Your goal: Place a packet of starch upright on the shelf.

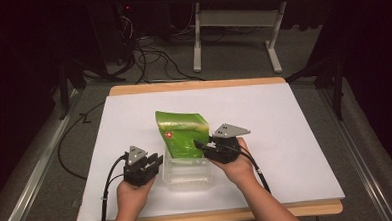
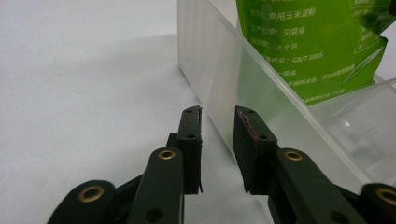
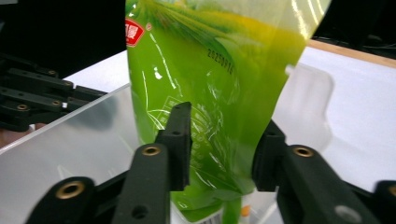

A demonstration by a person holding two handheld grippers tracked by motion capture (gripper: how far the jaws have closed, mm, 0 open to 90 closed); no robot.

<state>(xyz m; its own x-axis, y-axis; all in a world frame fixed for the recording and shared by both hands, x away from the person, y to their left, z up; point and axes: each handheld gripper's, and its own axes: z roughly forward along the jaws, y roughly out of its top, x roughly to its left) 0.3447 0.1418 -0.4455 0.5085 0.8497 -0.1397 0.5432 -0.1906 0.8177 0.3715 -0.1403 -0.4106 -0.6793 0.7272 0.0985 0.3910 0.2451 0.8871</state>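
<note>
left tongs [image 2: 217, 140]: standing apart, straddling the near left wall of the clear tub [image 2: 219, 70], not pressing on it as far as the left gripper view shows
right tongs [image 3: 223, 144]: also standing apart, the green pouch [image 3: 210, 93] sitting between the jaws; pads not squeezing it, small gaps showing on both sides
green pouch: standing with its bottom end inside the clear tub [image 1: 186, 173], upper part leaning up and away from the tub's far edge toward the back of the surface
clear tub: sitting near the front edge of the surface [image 1: 295, 136], between the two hands
left hand [image 1: 132, 193]: staying just left of the tub
right hand [image 1: 239, 166]: staying just right of the tub
progress: pouch is already going into the tub, likely the loading is mostly done; left to do, by my guess, is pulling both tongs clear, maybe settling the pouch flatter
surface: white sheet on a wood-edged board, nothing else lying beside the tub
room: dark, grey carpet, cables [image 1: 152, 60] and a white desk frame [image 1: 235, 28] sitting well behind the tub
</note>
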